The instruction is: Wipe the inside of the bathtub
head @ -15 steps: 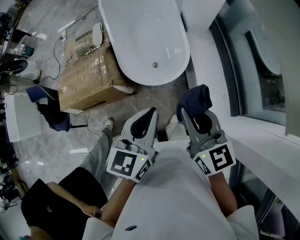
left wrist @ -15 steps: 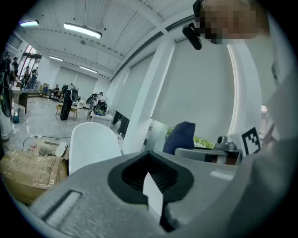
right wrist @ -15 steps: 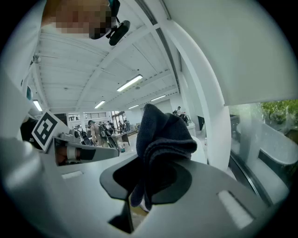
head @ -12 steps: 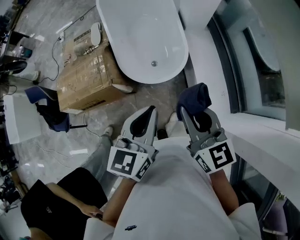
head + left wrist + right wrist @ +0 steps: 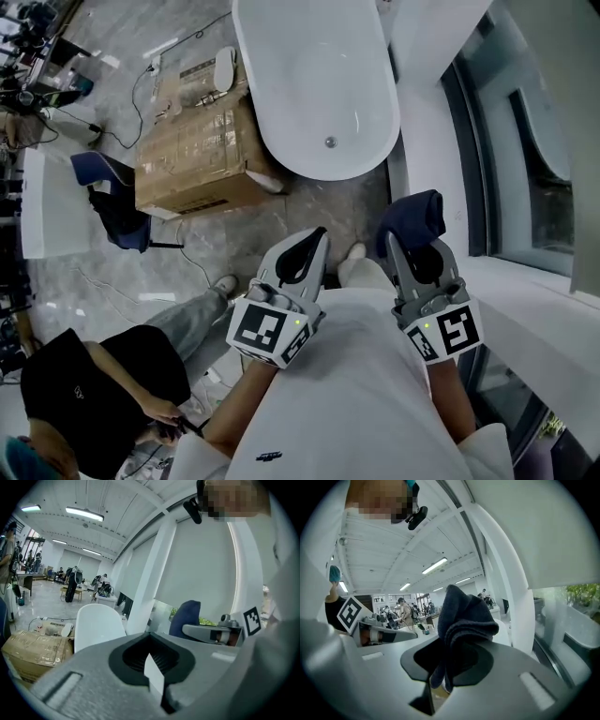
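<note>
The white oval bathtub (image 5: 319, 84) stands on the grey floor ahead of me, its drain (image 5: 330, 142) near the close end. Both grippers are held near my chest, well short of the tub. My right gripper (image 5: 401, 232) is shut on a dark blue cloth (image 5: 412, 216), which bunches up above the jaws (image 5: 464, 613). My left gripper (image 5: 315, 234) is shut with nothing in it; its jaws meet along one seam (image 5: 151, 634). In the left gripper view the tub (image 5: 96, 623) shows beyond the jaws, and the cloth (image 5: 185, 616) to the right.
A large cardboard box (image 5: 192, 159) stands against the tub's left side, with a white object (image 5: 224, 67) and cables on it. A seated person in black (image 5: 94, 384) is at my lower left. A dark chair (image 5: 112, 206) is further left. A white ledge and window (image 5: 506, 141) run along the right.
The head view has shifted, so the tub and box sit further right in the picture. Both grippers keep the same pose, slightly lower in the picture. The cloth stays gripped.
</note>
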Tool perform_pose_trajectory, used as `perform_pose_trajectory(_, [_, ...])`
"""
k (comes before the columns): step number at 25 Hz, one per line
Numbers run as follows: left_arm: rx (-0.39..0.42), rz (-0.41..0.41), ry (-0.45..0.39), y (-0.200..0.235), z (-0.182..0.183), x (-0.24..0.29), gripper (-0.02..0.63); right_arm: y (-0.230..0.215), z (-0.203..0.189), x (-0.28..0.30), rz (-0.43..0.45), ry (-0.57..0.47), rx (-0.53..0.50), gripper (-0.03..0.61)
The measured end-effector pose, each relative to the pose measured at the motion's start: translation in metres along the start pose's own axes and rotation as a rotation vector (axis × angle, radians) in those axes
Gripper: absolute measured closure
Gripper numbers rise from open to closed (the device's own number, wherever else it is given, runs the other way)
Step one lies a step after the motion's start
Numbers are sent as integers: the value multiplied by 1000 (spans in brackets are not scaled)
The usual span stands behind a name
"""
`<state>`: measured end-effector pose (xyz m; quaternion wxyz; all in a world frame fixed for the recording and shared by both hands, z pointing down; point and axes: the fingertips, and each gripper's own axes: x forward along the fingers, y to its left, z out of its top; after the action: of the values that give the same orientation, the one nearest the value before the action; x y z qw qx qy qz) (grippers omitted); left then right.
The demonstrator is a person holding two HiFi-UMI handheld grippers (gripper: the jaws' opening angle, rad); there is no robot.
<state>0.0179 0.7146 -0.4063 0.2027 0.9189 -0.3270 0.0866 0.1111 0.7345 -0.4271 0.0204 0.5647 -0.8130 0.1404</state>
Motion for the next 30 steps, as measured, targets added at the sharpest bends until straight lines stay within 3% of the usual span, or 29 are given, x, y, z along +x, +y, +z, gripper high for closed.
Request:
perform_pose_trajectory(3, [2, 16, -13, -4, 3, 1, 615, -2, 1, -9, 40, -22, -4, 522])
perform_pose_trajectory(6, [19, 38, -22, -12, -3, 3, 615, -7, -5, -19, 42, -34, -46, 520])
perform_pose_trajectory(10, [-2, 67, -30, -22, -7, 12, 615, -23, -10, -20, 25, -39, -19, 520])
perform_pose_trajectory(13, [-20, 53, -14, -33, -11, 20, 615, -27, -10, -26, 9, -22, -21, 520])
perform_pose_trajectory(19, [19, 18, -8, -34, 2, 50, 615, -45, -5, -18, -28, -31, -32, 520])
perform_pose_trajectory(30, [-15, -30, 5, 21, 17, 112, 615, -71, -3, 56, -13, 12, -15, 520])
